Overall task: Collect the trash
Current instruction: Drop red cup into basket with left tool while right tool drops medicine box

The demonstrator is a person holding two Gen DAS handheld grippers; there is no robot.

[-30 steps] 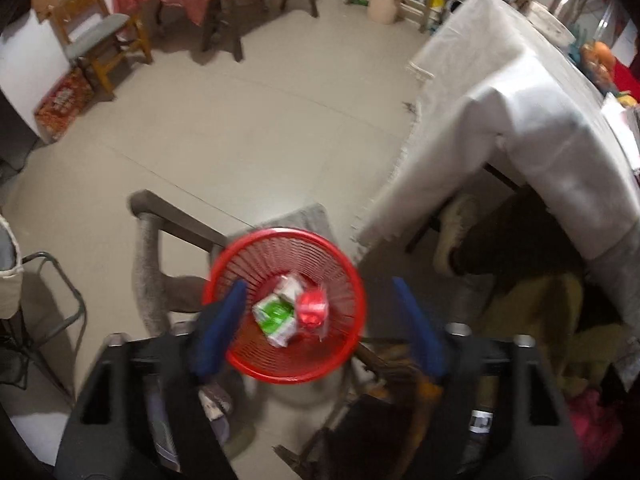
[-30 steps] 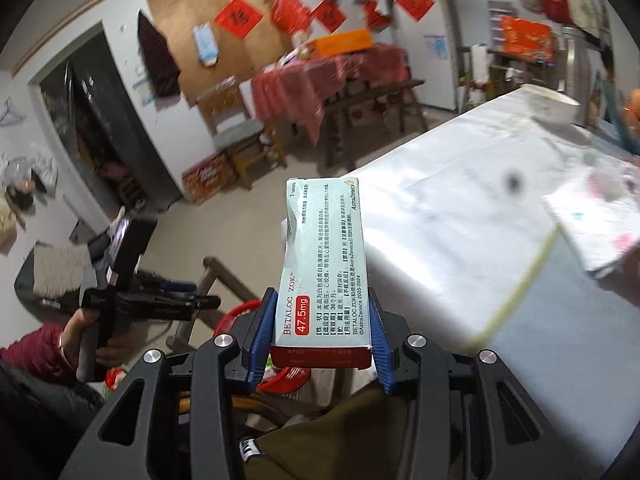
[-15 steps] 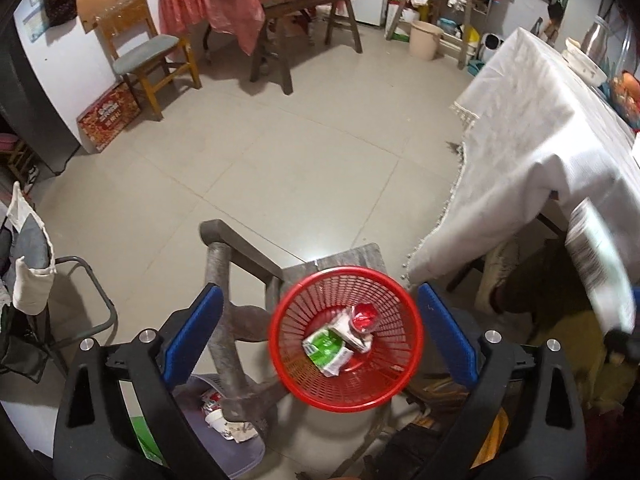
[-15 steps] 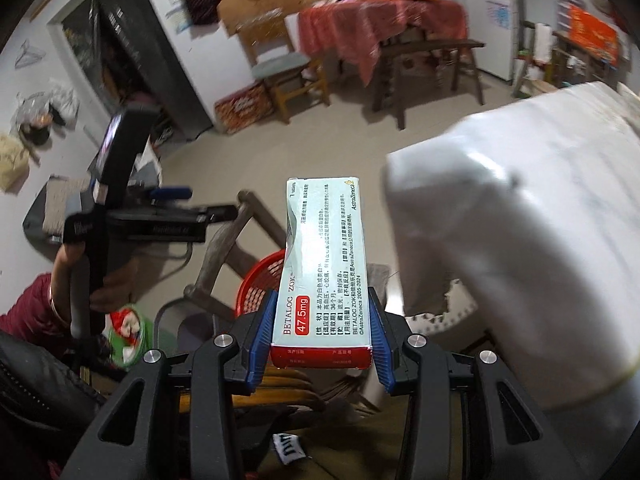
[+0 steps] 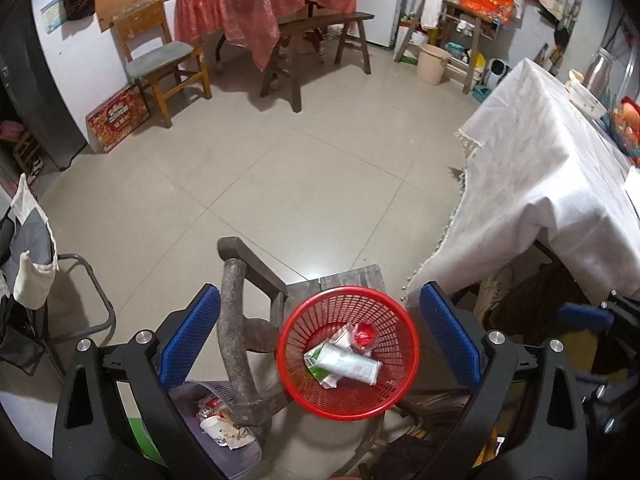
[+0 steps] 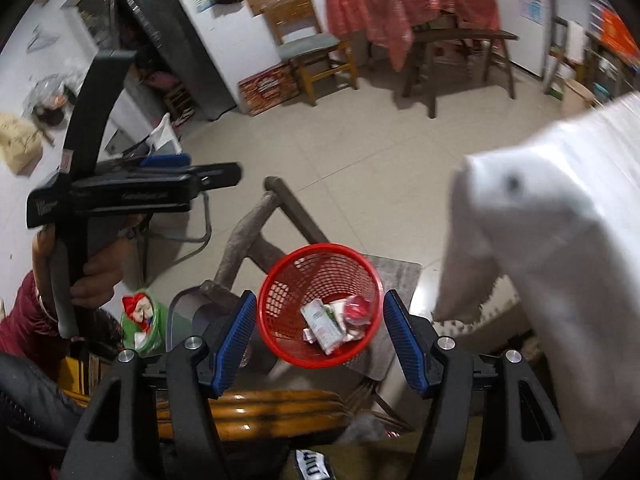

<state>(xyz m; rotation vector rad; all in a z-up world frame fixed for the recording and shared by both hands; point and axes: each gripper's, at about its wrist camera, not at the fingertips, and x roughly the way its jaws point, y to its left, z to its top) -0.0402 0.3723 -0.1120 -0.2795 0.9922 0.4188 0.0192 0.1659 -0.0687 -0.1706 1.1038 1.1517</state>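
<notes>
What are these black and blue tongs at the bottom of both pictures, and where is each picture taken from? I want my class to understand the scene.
They are hand-held grasping devices; a person carries one in each hand, and each has a camera looking along its fingers. One picture is from the left tool, wide open and holding nothing. The other is from the right tool, whose jaws are opening, with nothing between them. It also shows the person's hand gripping the left tool. Both look down into a red basket on a wooden chair. Inside lie a medicine box and some wrappers.
</notes>
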